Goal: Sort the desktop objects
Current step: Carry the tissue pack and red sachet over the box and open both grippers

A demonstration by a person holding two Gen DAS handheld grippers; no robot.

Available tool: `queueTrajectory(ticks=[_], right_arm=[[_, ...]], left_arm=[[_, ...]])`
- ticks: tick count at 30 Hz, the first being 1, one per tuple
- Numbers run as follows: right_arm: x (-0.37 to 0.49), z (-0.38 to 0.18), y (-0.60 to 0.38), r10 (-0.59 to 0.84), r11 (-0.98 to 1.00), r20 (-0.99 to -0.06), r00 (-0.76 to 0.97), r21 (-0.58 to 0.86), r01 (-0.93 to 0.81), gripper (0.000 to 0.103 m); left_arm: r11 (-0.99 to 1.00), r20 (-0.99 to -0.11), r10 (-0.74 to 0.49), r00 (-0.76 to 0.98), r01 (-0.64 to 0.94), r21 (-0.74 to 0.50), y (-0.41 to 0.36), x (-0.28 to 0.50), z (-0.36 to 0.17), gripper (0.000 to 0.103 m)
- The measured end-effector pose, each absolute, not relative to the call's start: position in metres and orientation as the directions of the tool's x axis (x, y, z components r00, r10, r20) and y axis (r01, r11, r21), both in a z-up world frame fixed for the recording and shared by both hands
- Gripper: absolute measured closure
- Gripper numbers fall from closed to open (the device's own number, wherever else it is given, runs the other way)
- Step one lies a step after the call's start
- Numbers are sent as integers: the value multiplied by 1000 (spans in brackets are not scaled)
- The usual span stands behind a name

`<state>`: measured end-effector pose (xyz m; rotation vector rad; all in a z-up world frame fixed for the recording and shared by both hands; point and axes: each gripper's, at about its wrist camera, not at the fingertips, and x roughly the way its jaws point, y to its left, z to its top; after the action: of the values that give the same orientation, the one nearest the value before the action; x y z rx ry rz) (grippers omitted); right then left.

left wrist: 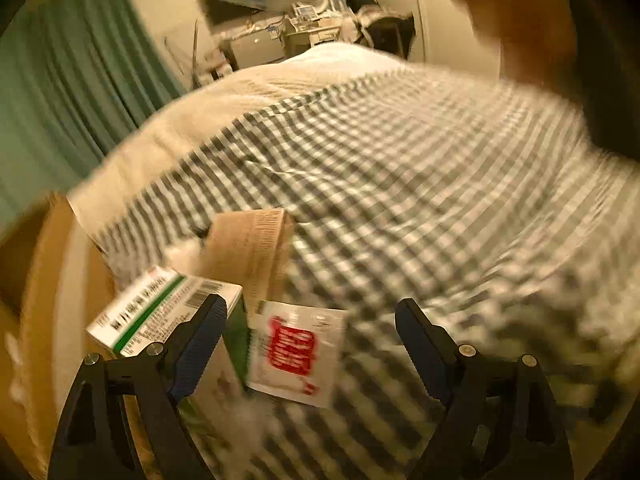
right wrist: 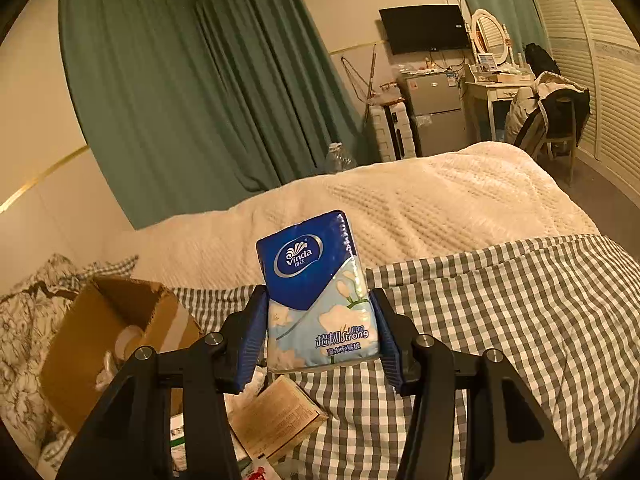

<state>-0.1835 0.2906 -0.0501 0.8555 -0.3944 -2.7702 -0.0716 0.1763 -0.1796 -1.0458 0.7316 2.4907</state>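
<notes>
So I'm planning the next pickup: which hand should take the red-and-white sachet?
Left. Its jaws stand open and empty, with the sachet lying just ahead between them. The right gripper is shut on a tissue pack.

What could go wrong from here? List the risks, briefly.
1. The right gripper clamps only the lower half of the tissue pack; the soft pack could tilt or slip out on the way to the cardboard box.
2. The left gripper hangs open over a tight cluster: the green-striped box, the red-labelled sachet and the brown carton. Closing may catch two at once.
3. The soft, rumpled checked sheet may let the flat sachet slide away.
</notes>
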Motion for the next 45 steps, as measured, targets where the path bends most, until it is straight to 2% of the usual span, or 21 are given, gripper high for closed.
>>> queueTrajectory(ticks=[3,5,6,7,8,9,10,11,21,27,38,45], right_arm=[[-180,-50,296,-289,-937,-515,-807,325,128,53],[-180,-49,298,-298,-933,-512,-806,334,133,53],[-179,-49,299,-299,-932,-510,-807,336,133,53],[-179,-48,301,-300,-931,-506,-809,342,131,53],[-178,-47,303,-301,-928,-500,-812,349,129,53],[-177,-47,307,-303,-925,-495,-814,357,127,53],[-174,-45,308,-305,-923,-491,-816,364,126,53],[-173,-44,311,-306,-920,-485,-819,373,123,53],[-152,-25,317,-300,-916,-442,-846,380,127,53],[-126,-4,314,-296,-916,-385,-874,375,145,53],[-79,45,292,-323,-910,-251,-912,347,226,53],[-64,61,246,-373,-904,-209,-904,302,303,53]], left_arm=[[-697,-695,9,-719,-503,511,192,-69,-203,14],[-634,-684,-25,-729,-517,575,193,-71,-214,15],[-636,-697,-32,-717,-523,567,190,-75,-216,25],[-648,-742,-46,-669,-545,532,187,-81,-218,73],[-672,-795,-53,-605,-567,476,183,-87,-223,80],[-669,-785,-41,-618,-567,481,181,-83,-224,83],[-649,-776,-38,-630,-574,498,181,-77,-226,95],[-643,-773,-25,-634,-582,497,181,-70,-226,101],[-858,-742,190,-643,-476,192,143,-65,-152,102],[-897,-663,264,-701,-431,100,117,-54,-95,102],[-944,-486,253,-837,-323,65,50,-24,-9,102],[-974,-385,160,-909,-208,86,0,-13,23,102]])
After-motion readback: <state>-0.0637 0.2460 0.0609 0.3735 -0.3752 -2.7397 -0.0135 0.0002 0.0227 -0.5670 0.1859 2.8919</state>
